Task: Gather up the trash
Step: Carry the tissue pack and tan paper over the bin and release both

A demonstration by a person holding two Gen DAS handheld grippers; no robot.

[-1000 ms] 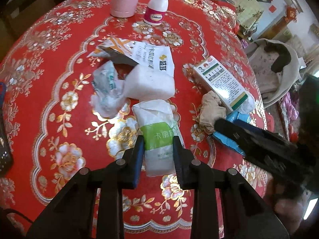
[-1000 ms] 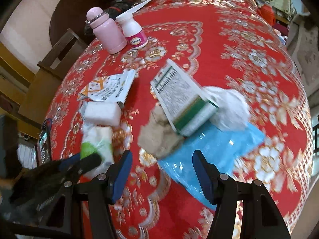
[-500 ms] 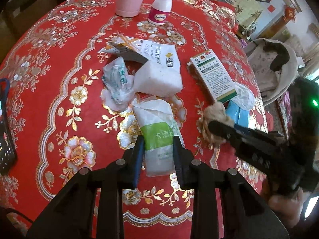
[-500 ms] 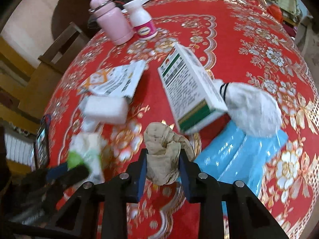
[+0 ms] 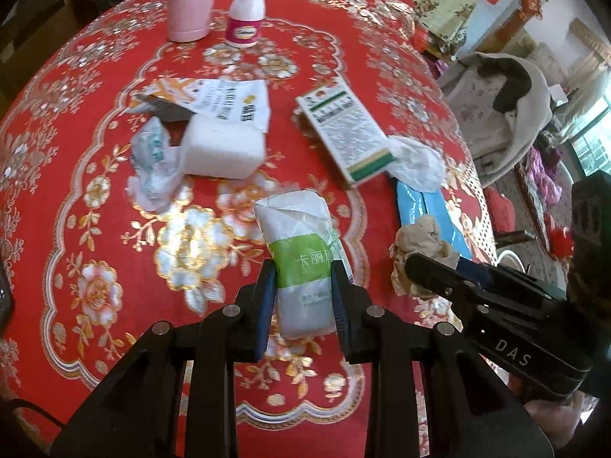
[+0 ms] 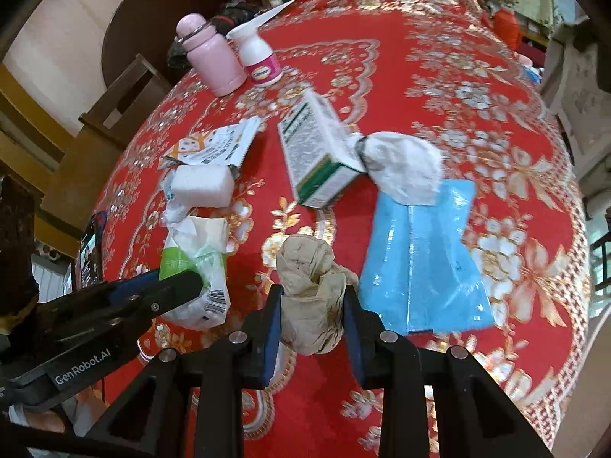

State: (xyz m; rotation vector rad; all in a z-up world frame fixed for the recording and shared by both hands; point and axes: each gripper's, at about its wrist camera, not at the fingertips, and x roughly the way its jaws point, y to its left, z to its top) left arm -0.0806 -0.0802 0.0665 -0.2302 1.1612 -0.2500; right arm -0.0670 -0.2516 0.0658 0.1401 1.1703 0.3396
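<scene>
Left tool (image 5: pixel 301 297) clamped on green-and-white tissue pack (image 5: pixel 301 252), pads pressing both sides. Right tool (image 6: pixel 312 316) closed on crumpled beige wad (image 6: pixel 311 290). Blue packet (image 6: pixel 424 263) lies just right of it on the desk (image 6: pixel 496 87).

Black left gripper (image 6: pixel 312 378) arm reads "GenRobot.AI"; black right gripper (image 5: pixel 412 267) arm "DAS"; white-and-green plastic tissue pack (image 5: pixel 301 259) shows "卡丽".

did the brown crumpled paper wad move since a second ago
Yes. The brown paper wad left its spot beside the green-edged box and now sits between the right gripper fingers, nearer the camera.
</scene>
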